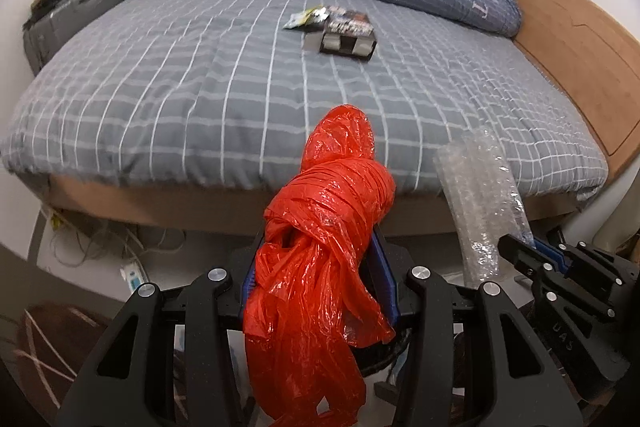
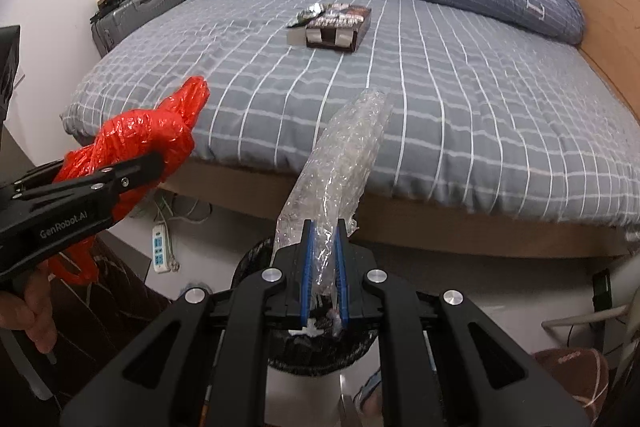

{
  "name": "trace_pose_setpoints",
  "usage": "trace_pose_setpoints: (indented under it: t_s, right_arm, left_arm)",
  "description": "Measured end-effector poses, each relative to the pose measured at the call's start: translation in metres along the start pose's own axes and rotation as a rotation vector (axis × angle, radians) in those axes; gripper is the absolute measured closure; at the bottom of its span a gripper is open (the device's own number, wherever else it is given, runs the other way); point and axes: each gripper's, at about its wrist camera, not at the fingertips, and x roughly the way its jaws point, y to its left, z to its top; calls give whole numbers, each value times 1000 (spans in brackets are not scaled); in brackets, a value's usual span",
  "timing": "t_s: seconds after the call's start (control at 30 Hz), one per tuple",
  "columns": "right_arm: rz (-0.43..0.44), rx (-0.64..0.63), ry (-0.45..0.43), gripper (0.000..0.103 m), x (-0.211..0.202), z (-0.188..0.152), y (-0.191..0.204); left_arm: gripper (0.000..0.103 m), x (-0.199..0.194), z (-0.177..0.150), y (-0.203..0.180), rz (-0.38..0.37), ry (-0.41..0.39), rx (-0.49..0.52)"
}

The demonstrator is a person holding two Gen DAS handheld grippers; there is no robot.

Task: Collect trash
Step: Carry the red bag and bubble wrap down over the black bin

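At the foot of the bed (image 1: pixel 200 99), the left gripper (image 1: pixel 320 267) is pinching a knotted red bag (image 1: pixel 320 227) — the right gripper (image 2: pixel 325 239) is clamping bubble wrap (image 2: pixel 344 155); a dark box (image 2: pixel 340 27) is lying mid-mattress.

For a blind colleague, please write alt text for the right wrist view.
The right gripper is shut on clear bubble wrap above a dark bin, facing a bed. At left, the left gripper holds a red plastic bag; a dark box lies on the bed.

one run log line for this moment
left gripper: shut on red bag | right gripper: shut on bubble wrap | box, wrappers on bed
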Motion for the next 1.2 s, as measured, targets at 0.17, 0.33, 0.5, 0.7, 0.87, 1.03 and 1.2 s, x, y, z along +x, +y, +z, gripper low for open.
trace_pose_setpoints:
  t_s: [0.17,0.33,0.5,0.7,0.87,1.03,1.2]
  right_arm:
    - [6,-11,55,93,16,-17,4]
    - [13,-20,105,94,42,-29,7]
    - [32,-14,171,94,77,-44,9]
    - [55,-11,241,93,120,-49,16]
    - [59,-9,268,90,137,-50,21]
    - [67,-19,289,89,156,-46,25]
    - [59,-8,281,71,163,-43,29]
  left_arm:
    - [58,14,-18,8,17,43,-7]
    - [58,46,-36,20,25,92,-17]
    - [58,77,-52,35,32,140,-37]
    - [58,103,-56,41,38,172,-48]
    - [58,117,-60,50,48,198,-60]
    - [58,121,-65,66,69,213,-86]
    - [58,120,-68,73,83,215,-92]
